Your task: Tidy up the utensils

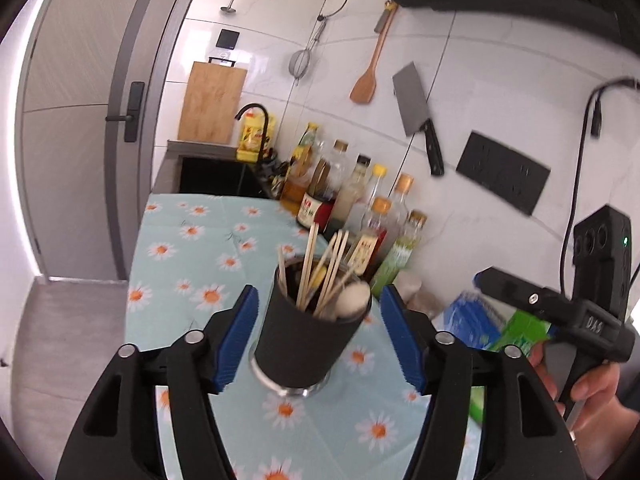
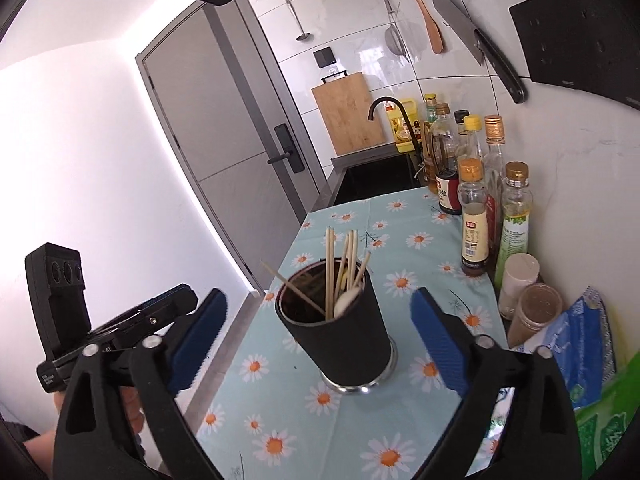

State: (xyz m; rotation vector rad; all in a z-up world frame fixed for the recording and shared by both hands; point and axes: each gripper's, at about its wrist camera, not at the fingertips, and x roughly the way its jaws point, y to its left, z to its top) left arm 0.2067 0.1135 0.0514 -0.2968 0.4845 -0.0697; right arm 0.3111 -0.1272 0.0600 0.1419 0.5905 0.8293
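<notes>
Seemingly near done: chopsticks (image 2: 340, 268) and spoon (image 1: 354, 300) upright in holder (image 2: 340, 340) on surface (image 2: 420, 420), left claw (image 1: 316, 340) and right claw (image 2: 320, 340) both spread wide, gripping nothing, bottles (image 2: 476, 208) at two o'clock.

Utensil holder (image 2: 340, 332) matt black sleeve, shiny metal base; chopsticks (image 2: 330, 268) pale wood; tablecloth (image 2: 400, 280) smooth printed; gripper pads (image 1: 236, 340) ribbed blue; wall tiles (image 1: 500, 60) glossy white.

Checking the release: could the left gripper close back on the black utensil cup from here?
Probably yes: the left gripper is open, its blue pads either side of the black utensil cup, nothing between.
</notes>
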